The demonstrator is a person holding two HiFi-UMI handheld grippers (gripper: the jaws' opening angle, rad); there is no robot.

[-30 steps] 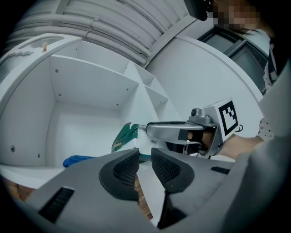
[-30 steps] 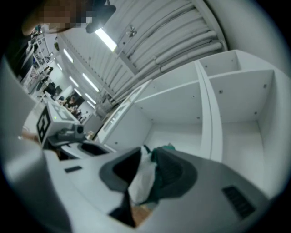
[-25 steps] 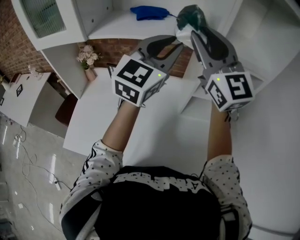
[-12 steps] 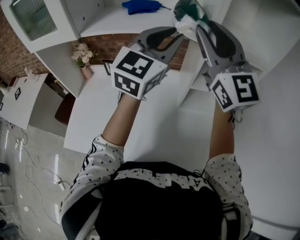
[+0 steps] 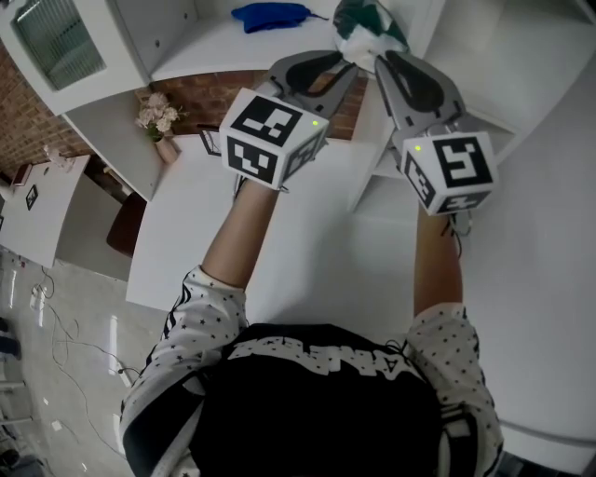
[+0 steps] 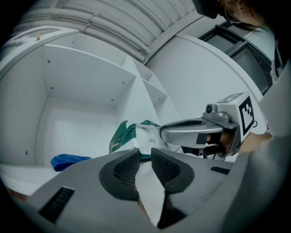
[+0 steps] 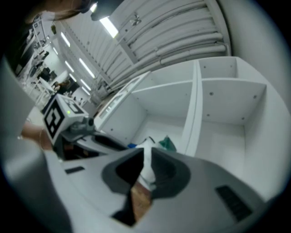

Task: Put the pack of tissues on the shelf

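Note:
The green and white pack of tissues (image 5: 368,28) lies at the front edge of the white shelf (image 5: 209,47), near an upright divider. In the head view my right gripper (image 5: 380,58) points at it from just below. Its jaws are closing, and the pack's white end (image 7: 146,157) shows in the gap at the tips with a dark space on one side, so the pads do not clamp it. My left gripper (image 5: 352,67) comes in from the left with its tips beside the pack (image 6: 136,134). Its jaws stand almost together with nothing between them.
A blue cloth (image 5: 270,14) lies further left on the same shelf. A white divider (image 7: 193,113) stands right of the pack. Below the shelf are a white table (image 5: 307,252), a brick wall and a vase of flowers (image 5: 158,116).
Both grippers and the pack rose towards the shelf. The right gripper has since drawn back a little, and the pack now sits beyond its tips.

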